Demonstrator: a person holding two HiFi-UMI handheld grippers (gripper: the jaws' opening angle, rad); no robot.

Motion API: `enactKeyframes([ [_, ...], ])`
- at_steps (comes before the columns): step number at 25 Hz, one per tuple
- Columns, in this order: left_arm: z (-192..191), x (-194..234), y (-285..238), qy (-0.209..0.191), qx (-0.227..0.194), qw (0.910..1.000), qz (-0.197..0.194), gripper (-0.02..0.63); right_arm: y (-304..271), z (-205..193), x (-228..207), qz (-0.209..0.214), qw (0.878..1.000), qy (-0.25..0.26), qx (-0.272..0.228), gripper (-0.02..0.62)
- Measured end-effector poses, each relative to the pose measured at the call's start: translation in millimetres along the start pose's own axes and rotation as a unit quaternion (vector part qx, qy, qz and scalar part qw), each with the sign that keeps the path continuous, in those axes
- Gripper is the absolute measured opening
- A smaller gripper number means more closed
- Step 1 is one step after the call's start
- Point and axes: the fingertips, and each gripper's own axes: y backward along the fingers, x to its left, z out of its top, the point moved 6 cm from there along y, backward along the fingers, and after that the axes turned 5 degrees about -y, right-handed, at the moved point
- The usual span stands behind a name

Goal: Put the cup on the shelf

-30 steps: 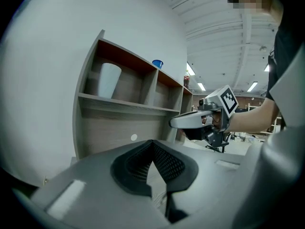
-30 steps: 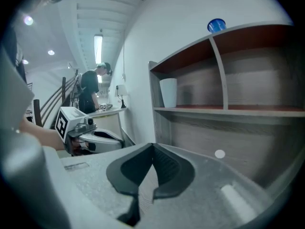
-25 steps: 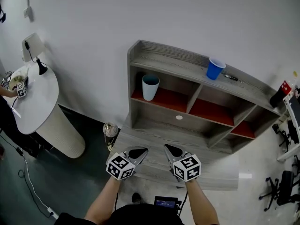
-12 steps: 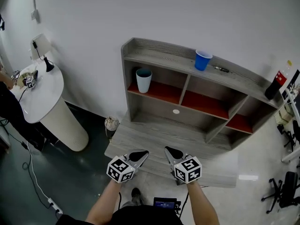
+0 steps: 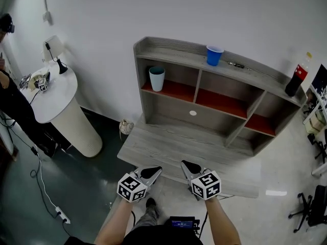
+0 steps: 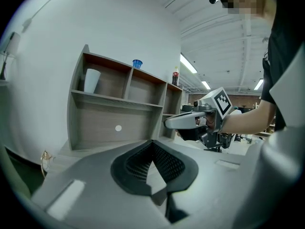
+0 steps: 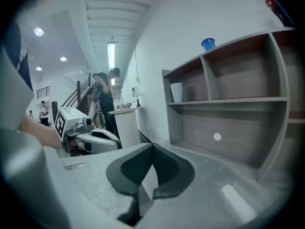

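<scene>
Okay, both your claws were closed with nothing in them: the left gripper (image 5: 152, 171) had its jaws tip to tip, and the right gripper (image 5: 189, 165) was the same. You held them side by side in front of the shelf (image 5: 168, 51), at the front edge of its low base board, well short of the compartments. The blue cup (image 5: 214, 55) stood upright on the shelf's top board, about mid-length, mouth up. A small dark pen-like item (image 5: 236, 64) lay just right of it on the same board. The pale cup (image 5: 157, 78) stood upright in the shelf's upper-left compartment, on the red floor, near the left wall. I couldn't tell what was inside either cup. A dark bottle (image 5: 296, 75) with a red label stood upright at the right end of the shelf's top board. A white round dot (image 5: 193, 113) sat on the back panel of the shelf's wide lower bay. A round white table (image 5: 59, 98) stood off the shelf's left side, apart from it.
</scene>
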Motion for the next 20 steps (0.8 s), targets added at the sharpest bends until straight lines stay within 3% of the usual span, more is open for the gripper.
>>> enactKeyframes([
  [11, -17, -33, 18, 0.003, -0.002, 0.9999, 0.011, 0.002, 36, -23, 17, -0.006, 1.0, 0.001, -0.002, -0.002],
  [20, -18, -36, 22, -0.007, 0.0, 0.9995, 0.03, 0.002, 44, -24, 23, -0.005, 1.0, 0.006, -0.007, -0.002],
])
